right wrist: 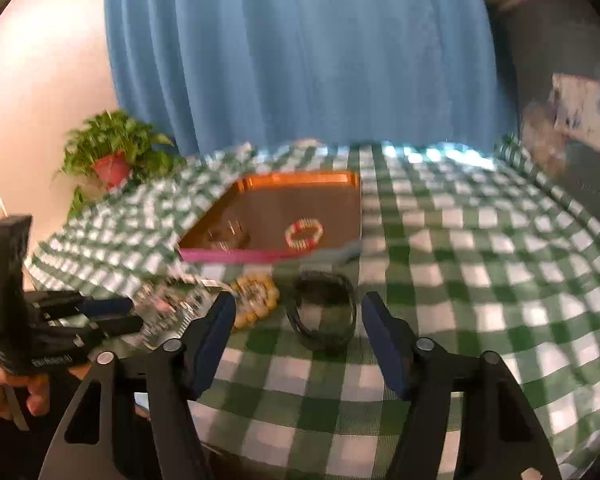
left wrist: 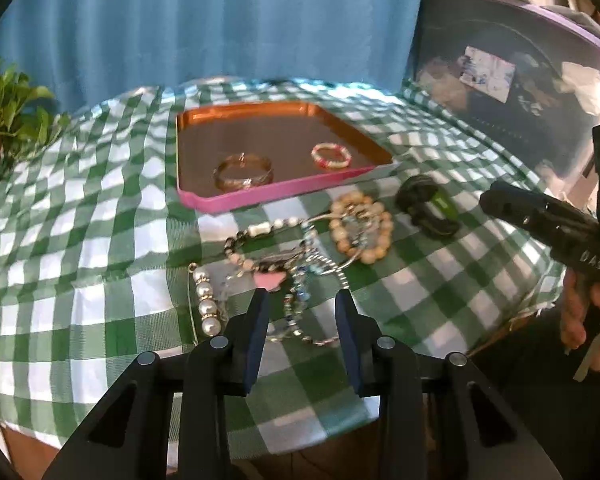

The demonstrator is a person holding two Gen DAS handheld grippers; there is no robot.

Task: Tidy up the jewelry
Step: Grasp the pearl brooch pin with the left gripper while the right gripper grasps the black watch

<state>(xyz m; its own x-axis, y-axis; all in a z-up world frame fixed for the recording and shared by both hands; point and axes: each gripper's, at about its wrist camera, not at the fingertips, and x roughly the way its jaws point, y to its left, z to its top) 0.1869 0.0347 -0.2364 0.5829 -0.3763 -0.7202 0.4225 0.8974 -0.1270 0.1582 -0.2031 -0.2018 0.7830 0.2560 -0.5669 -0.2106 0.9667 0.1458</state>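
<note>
Here both grippers (left wrist: 302, 300) (right wrist: 298, 304) tilt downward over jewelry (left wrist: 284, 256), jaws apart.

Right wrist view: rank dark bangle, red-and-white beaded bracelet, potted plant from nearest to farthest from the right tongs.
1. Dark bangle, on the checked cloth just ahead of the right tongs.
2. Red-and-white beaded bracelet, in the copper tray beyond.
3. Green potted plant, far left.

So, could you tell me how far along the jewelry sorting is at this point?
Early on. Done: a gold bangle and a red-and-white bracelet lie in the tray. In hand: nothing; the left gripper is open over the tangled pile, the right gripper open around the dark bracelet. Left: that pile, the tan bead bracelet and the dark bracelet.
</note>
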